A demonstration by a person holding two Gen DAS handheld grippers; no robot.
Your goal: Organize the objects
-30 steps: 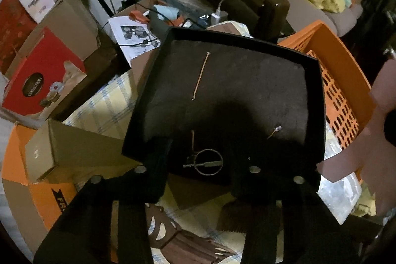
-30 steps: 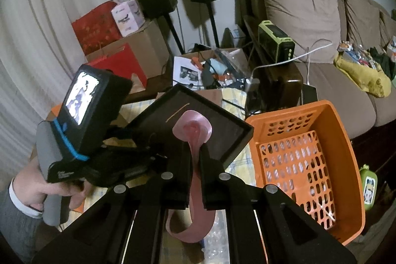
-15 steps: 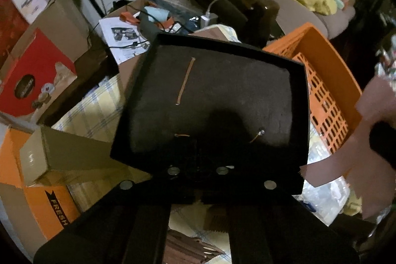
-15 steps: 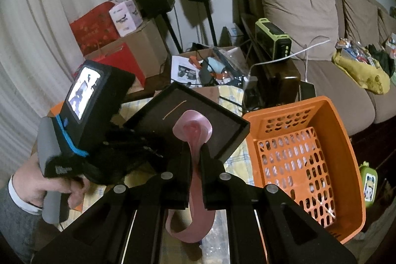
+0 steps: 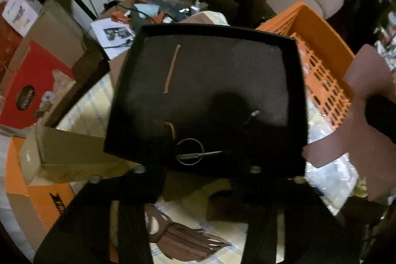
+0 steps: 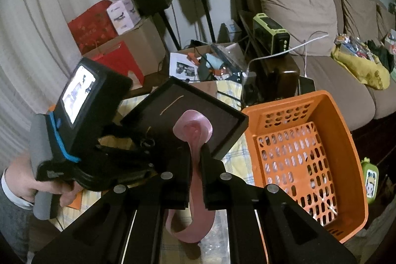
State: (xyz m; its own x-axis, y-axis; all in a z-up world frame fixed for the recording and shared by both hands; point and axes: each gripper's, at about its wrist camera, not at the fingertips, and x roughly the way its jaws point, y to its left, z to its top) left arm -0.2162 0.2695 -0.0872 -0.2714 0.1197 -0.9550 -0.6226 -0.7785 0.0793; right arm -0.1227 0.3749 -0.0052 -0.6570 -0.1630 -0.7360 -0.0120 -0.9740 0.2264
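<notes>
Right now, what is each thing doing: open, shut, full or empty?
Right gripper: shut on the pink ribbon.
Left gripper: jaws opening over the ring.
Black shallow box: open, metal ring inside.
Orange plastic basket: nearly empty.

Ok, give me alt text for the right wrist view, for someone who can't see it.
The right tool is shut on a pink ribbon that curls above its fingers, in front of a tilted black tray. To the left, a hand holds the left tool, its jaws opening at the tray's near edge. An orange basket sits to the right, a brown sofa behind.
</notes>
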